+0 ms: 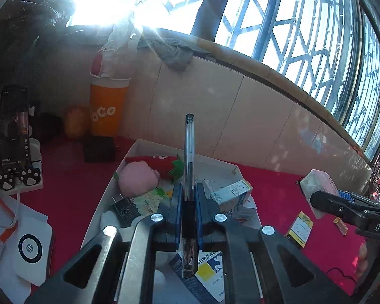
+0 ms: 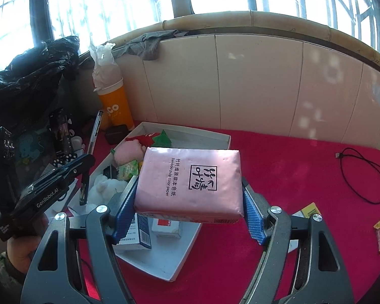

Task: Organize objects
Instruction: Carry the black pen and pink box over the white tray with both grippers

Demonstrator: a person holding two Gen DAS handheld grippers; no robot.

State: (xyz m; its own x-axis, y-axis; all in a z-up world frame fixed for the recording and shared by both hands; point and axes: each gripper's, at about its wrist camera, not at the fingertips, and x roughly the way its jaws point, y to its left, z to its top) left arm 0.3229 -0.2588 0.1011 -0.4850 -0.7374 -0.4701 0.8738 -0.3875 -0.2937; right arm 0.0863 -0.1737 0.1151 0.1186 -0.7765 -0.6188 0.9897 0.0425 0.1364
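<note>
A clear pen (image 1: 189, 177) is clamped upright in the left tongs (image 1: 189, 202), while a pink tissue pack (image 2: 190, 182) is gripped between the right tongs (image 2: 190, 217) at frame centre.

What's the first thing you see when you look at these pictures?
A big pink tissue pack fills the right wrist view, squeezed between the right gripper's blue jaws above the white tray. In the left wrist view, a clear pen sticks up from the left gripper's shut jaws, over the same toy-filled tray on the red cloth.
</note>
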